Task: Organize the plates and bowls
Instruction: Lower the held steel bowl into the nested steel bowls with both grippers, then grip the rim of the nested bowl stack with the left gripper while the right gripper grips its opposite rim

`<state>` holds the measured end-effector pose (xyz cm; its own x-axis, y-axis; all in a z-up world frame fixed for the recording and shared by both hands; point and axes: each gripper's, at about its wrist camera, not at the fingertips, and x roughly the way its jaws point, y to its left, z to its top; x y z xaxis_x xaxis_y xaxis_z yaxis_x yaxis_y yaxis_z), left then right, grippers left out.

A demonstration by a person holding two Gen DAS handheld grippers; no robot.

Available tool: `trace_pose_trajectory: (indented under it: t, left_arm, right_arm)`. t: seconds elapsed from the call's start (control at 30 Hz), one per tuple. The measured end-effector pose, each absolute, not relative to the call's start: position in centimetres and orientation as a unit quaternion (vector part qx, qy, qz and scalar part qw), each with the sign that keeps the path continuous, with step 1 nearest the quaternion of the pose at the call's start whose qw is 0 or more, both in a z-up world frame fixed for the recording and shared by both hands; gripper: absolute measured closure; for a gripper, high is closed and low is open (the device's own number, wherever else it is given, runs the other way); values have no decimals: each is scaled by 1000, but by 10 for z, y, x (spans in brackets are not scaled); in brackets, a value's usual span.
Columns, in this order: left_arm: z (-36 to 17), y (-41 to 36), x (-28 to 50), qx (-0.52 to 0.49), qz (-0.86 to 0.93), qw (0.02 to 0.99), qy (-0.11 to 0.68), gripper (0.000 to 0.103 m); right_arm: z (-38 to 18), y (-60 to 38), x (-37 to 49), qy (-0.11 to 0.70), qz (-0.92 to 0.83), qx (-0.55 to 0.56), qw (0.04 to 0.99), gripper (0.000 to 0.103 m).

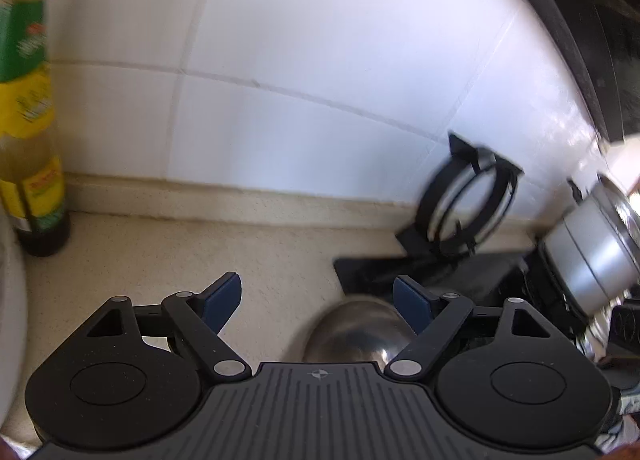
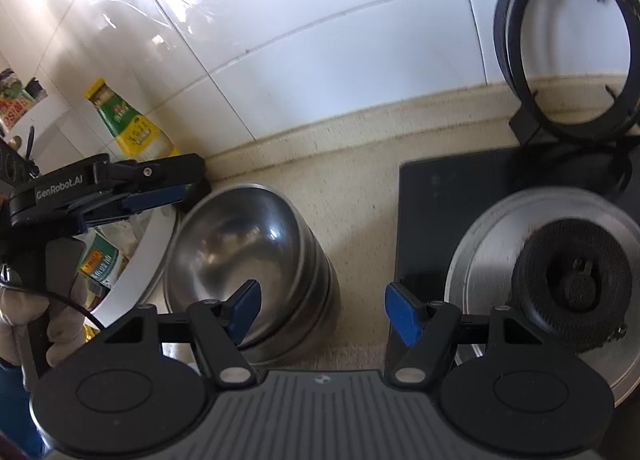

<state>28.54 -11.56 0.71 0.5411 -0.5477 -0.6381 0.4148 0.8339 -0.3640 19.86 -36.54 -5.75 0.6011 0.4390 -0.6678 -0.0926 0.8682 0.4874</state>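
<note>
A stack of steel bowls (image 2: pixel 248 260) lies upside down on the beige counter, left of the stove. My right gripper (image 2: pixel 324 310) hovers open just above and to the right of the stack, its left pad over the bowls' flank, holding nothing. A white plate (image 2: pixel 138 260) leans or lies against the stack's left side. My left gripper (image 2: pixel 176 191) reaches in from the left above that plate. In the left wrist view the left gripper (image 1: pixel 318 298) stands open and empty, with a steel bowl (image 1: pixel 352 332) below its right finger and the white plate's rim (image 1: pixel 10 300) at the left edge.
A black stove top (image 2: pixel 440 211) with a burner (image 2: pixel 568 284) lies right of the bowls. A pan support ring (image 2: pixel 568 47) leans on the white tiled wall. A green-and-yellow bottle (image 1: pixel 28 99) stands at the back left. A steel pot (image 1: pixel 592 252) sits far right. A gloved hand (image 2: pixel 24 320) holds the left gripper.
</note>
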Motion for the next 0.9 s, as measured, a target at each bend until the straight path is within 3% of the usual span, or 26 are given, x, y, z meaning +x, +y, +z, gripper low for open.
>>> trace_pose_trajectory:
  t: [0.17,0.37,0.63,0.9]
  left_arm:
    - [-13,-138,272,-17,-302,853,425,16]
    - [-17,-123,272,-55,-323,834,445,16]
    - [-1,-85,250,15,-313,866,389,11]
    - [-17,-83,225,104,-362,843,384,8]
  right_arm:
    - [-62,-367,199,427,151,213,866,32]
    - [-55,-369,197,422,151,209,869,31]
    - [-45,-373,207,431,181,223,856,27]
    - [-37,-353,221,454,224,188,842,24]
